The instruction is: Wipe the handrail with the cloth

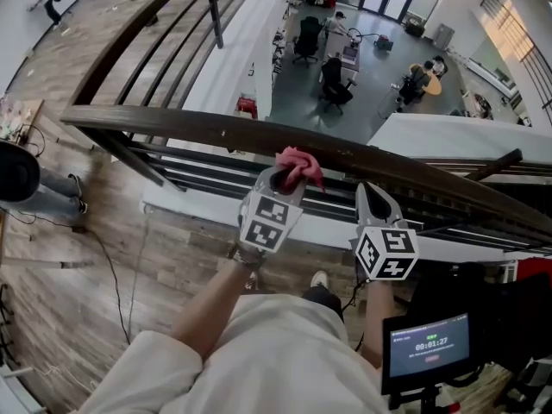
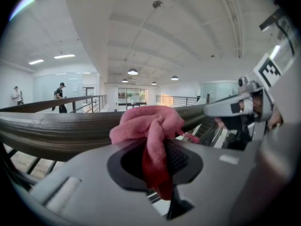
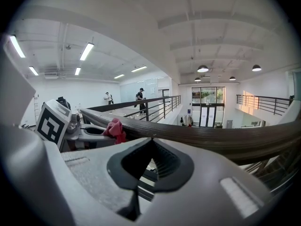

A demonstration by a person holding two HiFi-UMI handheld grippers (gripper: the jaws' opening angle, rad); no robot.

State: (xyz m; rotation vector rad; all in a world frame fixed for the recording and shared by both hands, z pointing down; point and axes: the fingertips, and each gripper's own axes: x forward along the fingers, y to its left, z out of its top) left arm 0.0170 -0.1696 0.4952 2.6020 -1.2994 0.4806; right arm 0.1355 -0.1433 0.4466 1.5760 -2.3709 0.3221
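Cloth (image 1: 298, 166), a pink wad pinched in the clamped left gripper (image 1: 287, 179), rested on the wooden handrail (image 1: 190, 130), right gripper (image 1: 373, 193) closed empty just beside; risk: rail friction could tug the wad loose, dropping it to the lower floor (image 1: 362, 67).

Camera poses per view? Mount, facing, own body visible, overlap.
Head view: on the head, steeply down over the handrail; forearms, left gripper, right gripper show.
Left gripper view: rides it, along jaws shut on the cloth, facing the handrail; right gripper at right.
Right gripper view: rides it, along shut empty jaws, facing the handrail; left gripper at left.
Shared: all show handrail and cloth.
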